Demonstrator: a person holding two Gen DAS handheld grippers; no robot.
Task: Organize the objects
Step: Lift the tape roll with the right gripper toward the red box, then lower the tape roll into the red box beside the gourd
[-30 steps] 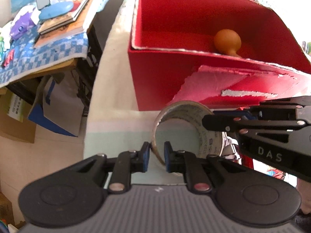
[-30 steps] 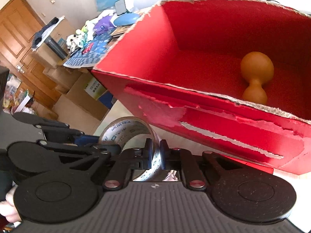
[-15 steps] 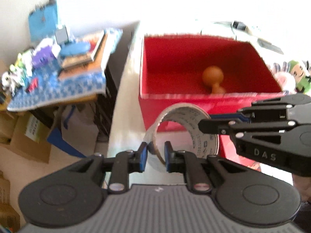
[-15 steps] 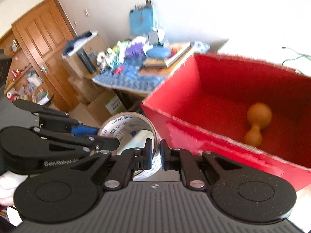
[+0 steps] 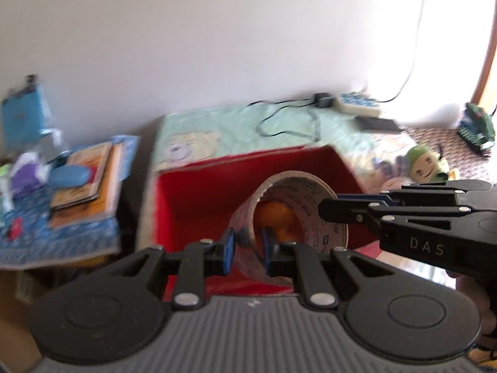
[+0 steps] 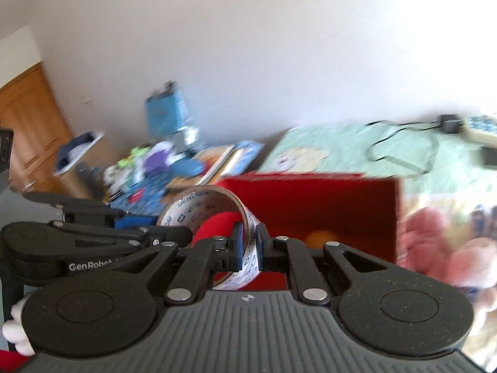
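Both grippers lifted the tape roll [image 5: 292, 217] from beside the red box [image 5: 198, 199] to above its rim. Left gripper [image 5: 247, 250] and right gripper [image 6: 247, 247] each stayed clamped on the roll's wall.

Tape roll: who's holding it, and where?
Both. The left gripper pinches the tape roll wall on its near-left side; the right gripper pinches the wall on the opposite side.

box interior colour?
Red inside the box; clearest in the left wrist view.

You see a glossy printed tape roll [image 5: 306, 208], a red cardboard box [image 5: 198, 199] with matt felt-like lining, and matt black plastic gripper fingers [image 5: 198, 267].
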